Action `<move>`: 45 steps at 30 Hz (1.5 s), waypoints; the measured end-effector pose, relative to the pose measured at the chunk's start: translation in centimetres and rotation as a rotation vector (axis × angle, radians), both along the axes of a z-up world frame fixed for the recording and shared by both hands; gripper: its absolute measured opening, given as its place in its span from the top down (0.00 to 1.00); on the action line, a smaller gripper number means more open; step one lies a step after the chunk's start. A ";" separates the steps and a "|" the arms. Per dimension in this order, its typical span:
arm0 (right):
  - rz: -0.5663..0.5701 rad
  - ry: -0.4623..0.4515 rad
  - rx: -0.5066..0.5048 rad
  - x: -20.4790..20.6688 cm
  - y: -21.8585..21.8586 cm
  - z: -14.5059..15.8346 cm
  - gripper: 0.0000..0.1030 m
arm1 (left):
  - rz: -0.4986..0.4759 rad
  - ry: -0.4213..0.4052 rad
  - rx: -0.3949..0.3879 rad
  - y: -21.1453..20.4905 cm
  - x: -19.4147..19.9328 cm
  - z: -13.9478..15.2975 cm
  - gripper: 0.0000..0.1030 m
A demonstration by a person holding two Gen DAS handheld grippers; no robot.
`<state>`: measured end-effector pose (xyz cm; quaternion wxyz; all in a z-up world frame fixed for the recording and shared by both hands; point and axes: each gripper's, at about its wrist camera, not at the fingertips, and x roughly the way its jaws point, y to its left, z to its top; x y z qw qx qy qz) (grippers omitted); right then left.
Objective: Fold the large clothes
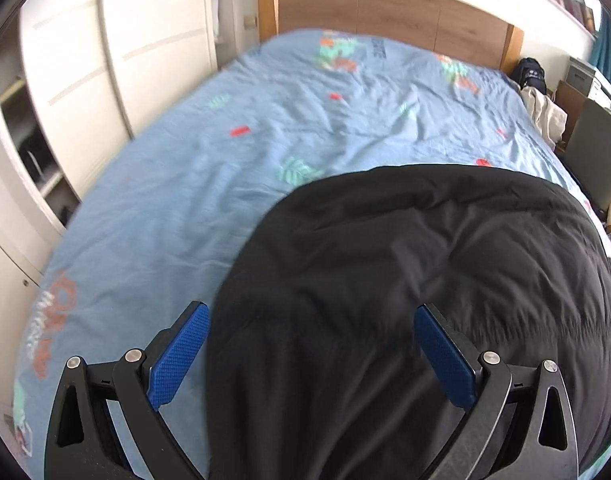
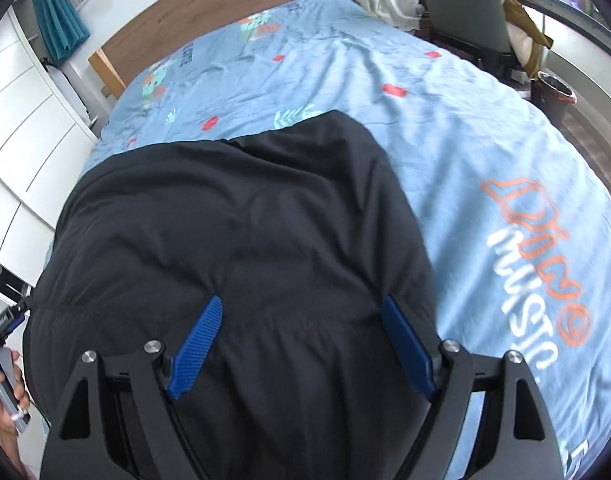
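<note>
Both tongs are spread wide and pinch nothing. Left tongs (image 1: 311, 320) straddle the left edge of the black garment (image 1: 425, 280); right tongs (image 2: 301, 316) hover over its middle. It lies at the bed's (image 1: 185, 200) foot edge, its near part cut off behind the tongs and blurred. By the bed's far right corner stands a dark bin (image 2: 553, 96), contents indistinct.
</note>
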<state>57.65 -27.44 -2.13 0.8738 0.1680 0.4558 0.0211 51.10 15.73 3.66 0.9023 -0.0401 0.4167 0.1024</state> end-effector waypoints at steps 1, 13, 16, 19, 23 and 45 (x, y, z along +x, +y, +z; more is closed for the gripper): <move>-0.004 -0.010 -0.003 -0.8 -0.2 0.3 0.21 | 0.000 -0.014 0.007 0.0 -0.7 0.2 0.02; -0.017 -0.069 0.046 -9.9 -0.8 3.9 0.21 | -0.005 -0.135 0.080 0.5 -10.5 4.2 0.02; -0.010 -0.071 0.047 -11.5 -0.5 4.5 0.21 | -0.011 -0.148 0.084 0.8 -12.2 4.7 0.02; -0.005 -0.070 0.049 -12.9 -0.3 4.9 0.21 | -0.017 -0.152 0.087 0.8 -13.5 4.9 0.02; -0.002 -0.082 0.058 -14.4 -0.1 5.4 0.21 | -0.023 -0.158 0.084 0.8 -14.4 4.9 0.02; -0.049 -0.096 0.090 -14.0 -2.3 2.7 0.16 | -0.051 -0.188 0.077 0.5 -13.9 2.0 0.02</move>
